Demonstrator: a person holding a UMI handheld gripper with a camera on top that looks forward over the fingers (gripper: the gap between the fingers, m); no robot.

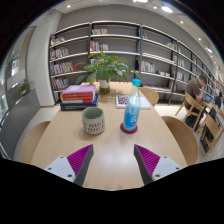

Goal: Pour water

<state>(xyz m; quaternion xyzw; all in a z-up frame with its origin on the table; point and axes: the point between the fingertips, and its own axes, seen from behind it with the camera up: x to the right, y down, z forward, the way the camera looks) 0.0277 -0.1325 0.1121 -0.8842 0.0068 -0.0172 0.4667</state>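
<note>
Single cam here, riding on the gripper (112, 160), facing fwd along both fingers, whose pink pads (72, 162) sit low in view. Wide-angle, held a bit above the table (110, 150), looking slightly down across it. Bottle (132, 108) and cup (93, 121) lie beyond the fingers, mid-range; bookshelves (115, 50) far behind. No 2nd view, so nothing shared.

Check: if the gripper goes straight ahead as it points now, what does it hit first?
Gripper is open over bare table. Straight ahead is the gap between the cup and bottle; probably free up to the plant, though depth is unclear.
</note>
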